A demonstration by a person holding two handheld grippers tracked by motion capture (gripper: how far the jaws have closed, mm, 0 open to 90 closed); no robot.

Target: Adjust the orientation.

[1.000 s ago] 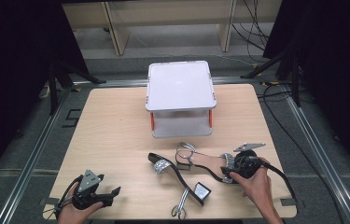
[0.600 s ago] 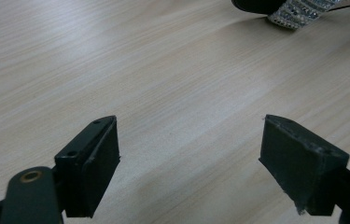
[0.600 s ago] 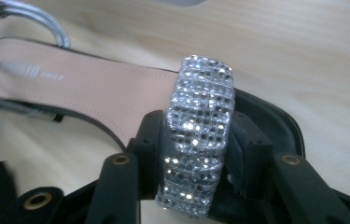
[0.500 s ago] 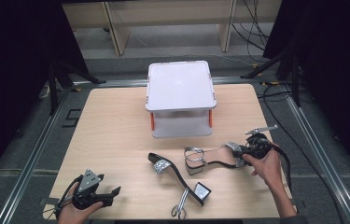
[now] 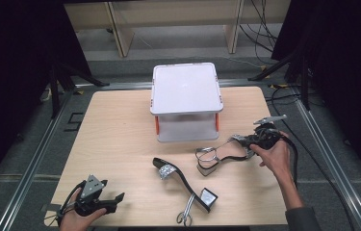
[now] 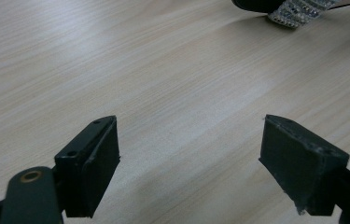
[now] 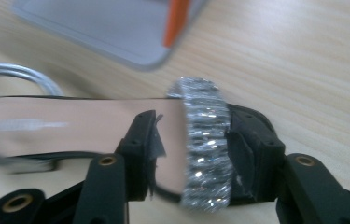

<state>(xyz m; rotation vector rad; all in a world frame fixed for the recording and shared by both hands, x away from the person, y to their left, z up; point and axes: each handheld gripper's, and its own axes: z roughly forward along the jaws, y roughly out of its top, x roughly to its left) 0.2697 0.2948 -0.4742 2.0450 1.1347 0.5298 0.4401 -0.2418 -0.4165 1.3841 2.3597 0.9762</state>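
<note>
High view has two black high-heeled sandals on the table [image 5: 120, 125]: one sandal [image 5: 219, 156] near the right edge, with the right gripper [image 5: 248, 141] clenched on its toe end, and the other sandal [image 5: 183, 185] lying loose close to the front edge, near the middle. Right gripper view shows the jaws set either side of the glittery toe strap [image 7: 206, 140], one pad on the pale insole and the other against the strap's outer side; the jaws have just been opening a little, yet the strap sits squeezed between them, so I read this as a hold on the sandal. The left gripper [image 5: 115, 198] lies at the front left corner with its jaws spread wide and nothing between them, bare wood under them in the left gripper view. A white lidded box [image 5: 185, 89] with orange clips stands toward the far edge at the middle; its lid is on and its contents cannot be told. My judgement is that the work is at an early stage: one sandal is in hand and neither has reached a final place, the second is untouched, and the box is not yet opened.
</note>
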